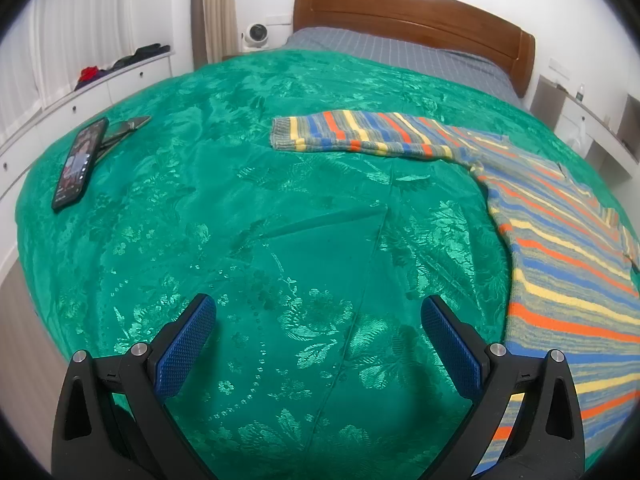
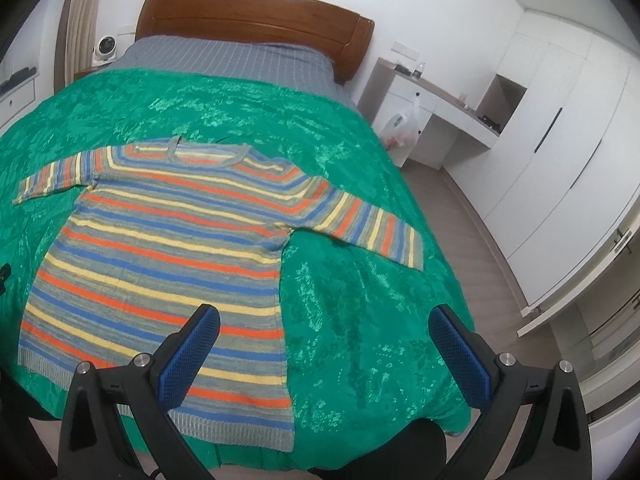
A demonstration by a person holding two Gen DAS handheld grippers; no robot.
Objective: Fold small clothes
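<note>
- The striped sweater (image 2: 160,248) lies flat on the green bedspread (image 2: 352,320), long axis running from its hem, nearest me, to the collar toward the headboard (image 2: 256,20).
- My right gripper (image 2: 324,340) hovers over the sweater's hem corner, jaws wide apart, empty.
- My left gripper (image 1: 318,332), equally wide and empty, sits left of the sweater.
- In the left view, the sweater's far sleeve is cut off.

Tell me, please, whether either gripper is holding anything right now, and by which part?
Nothing is held. The left gripper and right gripper are both open, above the bed, with the striped sweater lying flat, ungrasped.
</note>
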